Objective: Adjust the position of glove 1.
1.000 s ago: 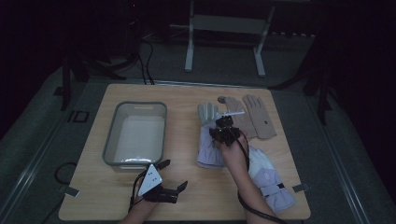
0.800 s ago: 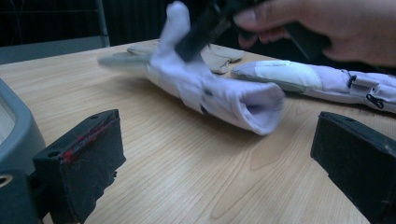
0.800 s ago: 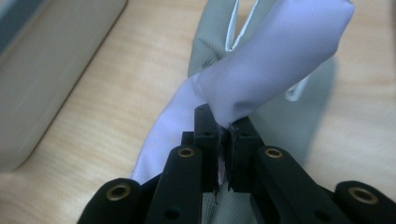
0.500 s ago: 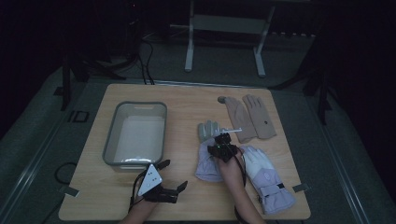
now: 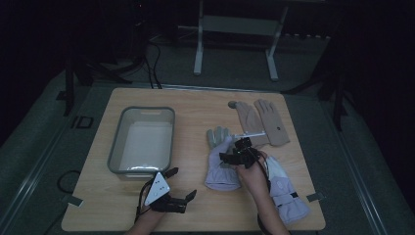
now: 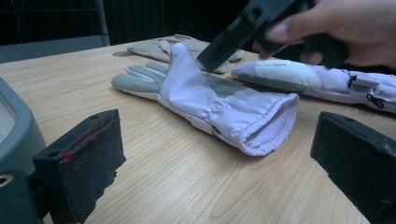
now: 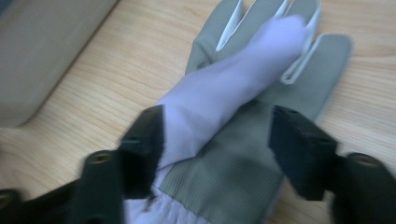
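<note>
A lavender glove with a grey palm lies mid-table, one flap folded over its fingers. My right gripper hovers low over it, jaws open on either side of the palm. They have just been opening, and the glove lies loose between them. The same glove lies ahead of my left gripper, which rests open and holds nothing near the front edge. A second lavender glove lies under the right forearm. The right gripper and its hand hang over the first glove.
A grey plastic bin stands at the left of the wooden table, close beside my left gripper. A pair of tan gloves lies at the far right. Dark floor surrounds the table.
My right gripper moved toward the near edge, drawing the lavender glove with it, then opened its jaws and let go. The left gripper stayed still.
</note>
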A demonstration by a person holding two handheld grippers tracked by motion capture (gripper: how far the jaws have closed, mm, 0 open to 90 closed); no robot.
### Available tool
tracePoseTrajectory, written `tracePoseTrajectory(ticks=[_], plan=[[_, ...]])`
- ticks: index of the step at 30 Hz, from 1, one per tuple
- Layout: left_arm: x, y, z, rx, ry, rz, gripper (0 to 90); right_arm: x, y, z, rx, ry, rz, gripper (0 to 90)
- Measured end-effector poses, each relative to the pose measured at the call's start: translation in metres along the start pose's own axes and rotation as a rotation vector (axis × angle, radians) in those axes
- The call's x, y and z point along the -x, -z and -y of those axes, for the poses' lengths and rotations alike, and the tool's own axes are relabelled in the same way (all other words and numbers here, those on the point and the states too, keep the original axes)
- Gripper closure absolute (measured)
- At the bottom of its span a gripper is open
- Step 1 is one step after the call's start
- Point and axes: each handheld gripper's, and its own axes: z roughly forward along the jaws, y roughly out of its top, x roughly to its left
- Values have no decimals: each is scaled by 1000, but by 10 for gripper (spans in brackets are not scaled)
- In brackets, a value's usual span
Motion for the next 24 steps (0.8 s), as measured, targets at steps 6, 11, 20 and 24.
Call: tracePoseTrajectory(ticks=[6, 11, 20, 24], plan=[[0, 0, 0, 0, 0, 0, 28, 8, 28, -3, 31, 27, -32, 179], [0, 0, 0, 0, 1, -2, 28, 23, 49, 0, 34, 50, -6, 188], [0, 0, 0, 1, 1, 2, 28, 50, 81, 18, 35, 40, 36, 119], [0, 0, 0, 2, 1, 2, 28, 63, 87, 31, 36, 16, 27, 118]])
